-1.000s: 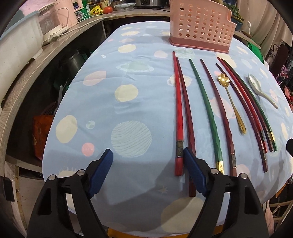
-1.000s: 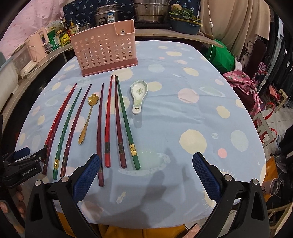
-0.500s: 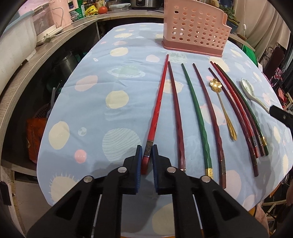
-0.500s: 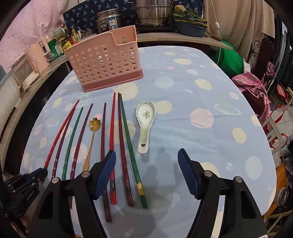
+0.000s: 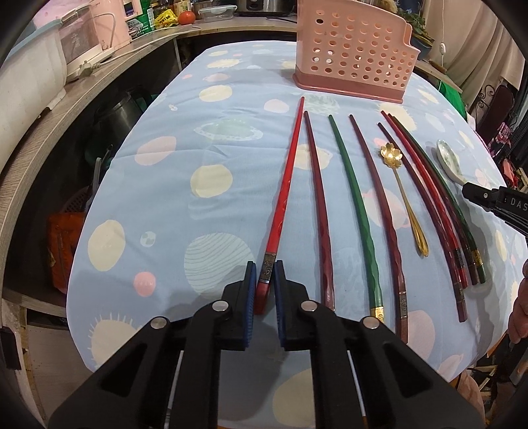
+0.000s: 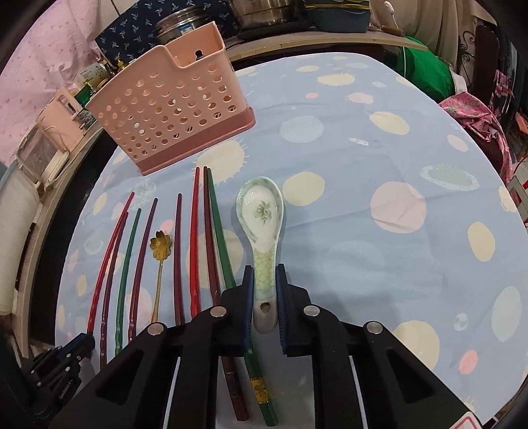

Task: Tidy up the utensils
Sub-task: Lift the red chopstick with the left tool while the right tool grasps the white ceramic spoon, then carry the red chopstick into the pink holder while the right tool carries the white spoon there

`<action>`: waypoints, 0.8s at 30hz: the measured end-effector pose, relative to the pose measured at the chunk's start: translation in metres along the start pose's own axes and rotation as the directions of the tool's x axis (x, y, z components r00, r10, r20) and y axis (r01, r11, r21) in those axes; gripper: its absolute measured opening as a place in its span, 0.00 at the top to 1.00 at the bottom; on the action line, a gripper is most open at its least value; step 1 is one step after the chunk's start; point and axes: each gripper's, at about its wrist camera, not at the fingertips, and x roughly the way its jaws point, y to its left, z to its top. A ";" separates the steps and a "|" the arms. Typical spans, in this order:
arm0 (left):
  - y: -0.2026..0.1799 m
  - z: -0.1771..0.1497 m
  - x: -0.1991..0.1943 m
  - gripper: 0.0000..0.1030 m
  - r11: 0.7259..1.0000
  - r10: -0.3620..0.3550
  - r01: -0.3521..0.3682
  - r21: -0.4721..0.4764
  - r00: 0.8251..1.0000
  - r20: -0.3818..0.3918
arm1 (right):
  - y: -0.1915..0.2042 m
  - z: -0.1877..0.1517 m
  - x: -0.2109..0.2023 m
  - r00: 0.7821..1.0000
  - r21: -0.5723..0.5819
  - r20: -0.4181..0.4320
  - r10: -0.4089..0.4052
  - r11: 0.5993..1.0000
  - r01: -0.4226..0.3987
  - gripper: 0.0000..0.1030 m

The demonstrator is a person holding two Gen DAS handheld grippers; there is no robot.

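On the blue spotted tablecloth lie several chopsticks in red, dark red and green. My left gripper point(image 5: 264, 280) is shut on the near end of the leftmost bright red chopstick point(image 5: 287, 184), which rests on the cloth. My right gripper point(image 6: 264, 277) has its jaws closing on the handle of the white and green ceramic spoon point(image 6: 262, 211), with the pads against both sides of it. A gold flower-shaped spoon point(image 5: 404, 198) lies among the chopsticks. The pink perforated utensil holder point(image 5: 353, 56) stands upright at the far end of the table.
A counter with appliances point(image 5: 82, 36) runs along the left, with pots and bags under it. Pots and a basin point(image 6: 264, 13) stand behind the holder. A chair with pink cloth point(image 6: 478, 112) is at the right. The table's near edge point(image 5: 231, 396) is under my grippers.
My left gripper closed on the red chopstick, whose near end swung left, then stayed still. My right gripper moved forward and down to the ceramic spoon, and its jaws narrowed around the handle.
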 end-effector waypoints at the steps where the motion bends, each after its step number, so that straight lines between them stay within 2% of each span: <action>1: 0.000 0.000 0.000 0.90 1.000 0.002 -0.002 0.001 1.000 0.001 | -0.001 0.000 0.000 1.000 0.002 0.000 0.005 1.000 -0.005 0.88; 5: 0.000 0.000 0.000 0.90 1.000 0.002 -0.002 0.002 1.000 0.001 | -0.003 -0.002 0.001 1.000 0.013 -0.003 0.017 1.000 -0.017 0.89; 11: 0.004 0.002 -0.006 0.91 0.999 -0.024 0.024 -0.022 1.000 0.008 | -0.004 0.001 -0.016 0.999 0.002 0.034 0.004 1.000 -0.004 0.89; 17: 0.008 0.012 -0.035 0.93 0.999 -0.035 0.037 -0.031 0.996 0.077 | -0.004 0.006 -0.039 0.996 -0.015 0.088 -0.020 1.000 0.022 0.90; 24: 0.011 0.039 -0.070 0.93 0.998 -0.039 0.047 -0.039 0.983 0.177 | -0.003 0.015 -0.055 0.991 -0.031 0.128 -0.026 0.999 0.030 0.95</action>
